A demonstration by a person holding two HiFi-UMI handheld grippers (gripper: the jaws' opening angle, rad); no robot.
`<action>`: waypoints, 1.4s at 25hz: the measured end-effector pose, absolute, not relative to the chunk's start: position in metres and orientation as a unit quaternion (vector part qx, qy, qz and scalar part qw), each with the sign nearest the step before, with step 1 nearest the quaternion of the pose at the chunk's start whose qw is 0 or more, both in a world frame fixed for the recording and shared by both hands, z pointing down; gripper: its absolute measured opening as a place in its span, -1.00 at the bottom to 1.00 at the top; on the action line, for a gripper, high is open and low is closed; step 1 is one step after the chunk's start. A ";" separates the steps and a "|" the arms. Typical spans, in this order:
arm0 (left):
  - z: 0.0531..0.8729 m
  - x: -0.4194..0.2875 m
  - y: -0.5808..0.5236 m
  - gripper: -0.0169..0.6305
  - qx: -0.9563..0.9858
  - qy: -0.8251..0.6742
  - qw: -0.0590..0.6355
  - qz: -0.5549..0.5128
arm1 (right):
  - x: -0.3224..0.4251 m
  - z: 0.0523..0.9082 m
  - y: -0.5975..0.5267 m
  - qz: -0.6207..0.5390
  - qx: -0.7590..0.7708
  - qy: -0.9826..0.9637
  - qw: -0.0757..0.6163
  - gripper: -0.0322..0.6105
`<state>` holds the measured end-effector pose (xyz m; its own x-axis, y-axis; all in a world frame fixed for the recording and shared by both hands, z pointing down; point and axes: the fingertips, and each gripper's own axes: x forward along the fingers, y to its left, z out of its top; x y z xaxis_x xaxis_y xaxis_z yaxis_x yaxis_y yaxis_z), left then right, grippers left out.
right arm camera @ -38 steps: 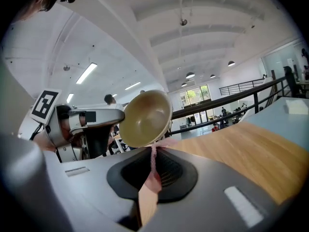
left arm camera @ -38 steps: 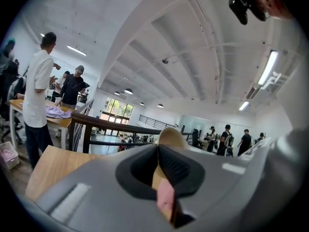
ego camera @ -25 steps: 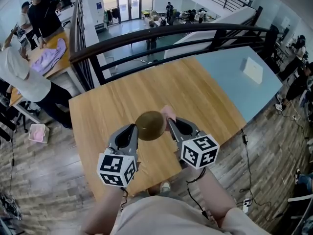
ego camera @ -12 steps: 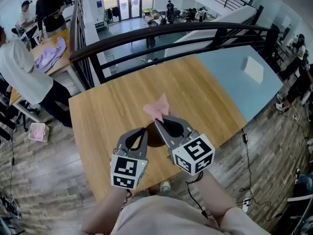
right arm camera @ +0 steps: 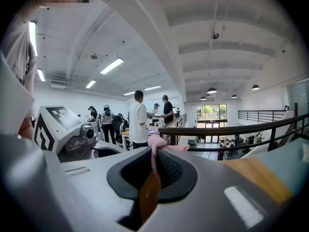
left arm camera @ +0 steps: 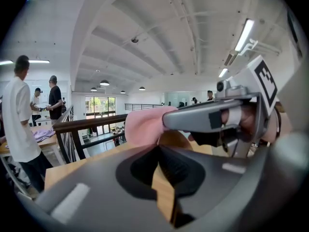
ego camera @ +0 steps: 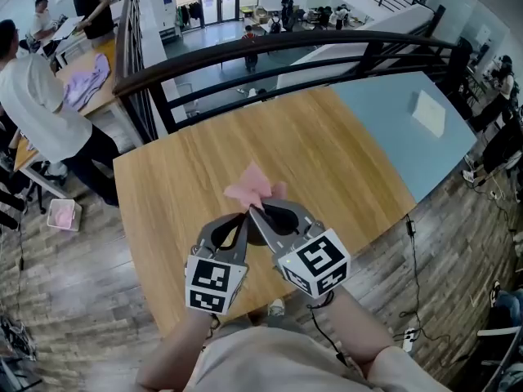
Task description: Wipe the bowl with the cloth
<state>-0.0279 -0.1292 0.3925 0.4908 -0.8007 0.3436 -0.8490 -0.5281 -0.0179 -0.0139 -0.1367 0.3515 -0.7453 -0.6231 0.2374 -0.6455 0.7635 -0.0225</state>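
In the head view my two grippers meet over the wooden table (ego camera: pixel 343 162). My left gripper (ego camera: pixel 243 217) is shut on the rim of the brown bowl (ego camera: pixel 260 233), which is mostly hidden under both grippers. My right gripper (ego camera: pixel 254 211) is shut on the pink cloth (ego camera: pixel 248 189), which bunches up just beyond the jaw tips. In the left gripper view the cloth (left arm camera: pixel 142 124) lies against the bowl (left arm camera: pixel 175 138), with the right gripper's fingers (left arm camera: pixel 207 117) crossing above it. The right gripper view shows the cloth (right arm camera: pixel 157 141) pinched in the jaws.
A dark railing (ego camera: pixel 286 51) runs along the table's far edge, with a drop to a lower floor behind it. A pale blue tabletop (ego camera: pixel 392 113) with a white sheet (ego camera: pixel 430 113) joins on the right. People stand at a table (ego camera: pixel 82 88) at the far left.
A second ago the bowl was held up with its underside facing the head camera. Both grippers have since drawn together, hiding the bowl, and the pink cloth has come up over it.
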 end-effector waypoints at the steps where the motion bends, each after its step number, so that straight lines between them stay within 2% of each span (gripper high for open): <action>1: 0.395 -0.029 -0.132 -0.93 0.859 -0.480 0.081 0.157 | -0.012 0.353 -0.142 0.050 0.346 -0.930 0.110 -0.85; 18: 0.417 -0.083 -0.249 -0.93 0.837 -0.510 0.154 0.121 | 0.026 0.376 -0.263 0.043 0.443 -0.888 0.113 -0.85; 35: 0.489 -0.118 -0.373 -0.93 0.797 -0.526 0.295 0.042 | 0.034 0.448 -0.331 0.101 0.447 -0.880 0.122 -0.85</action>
<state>-0.1182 -0.3729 0.4894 0.4430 -0.8133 0.3772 -0.8629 -0.2727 0.4255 0.0344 -0.3309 0.4475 -0.5704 -0.7623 0.3058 -0.8117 0.5800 -0.0684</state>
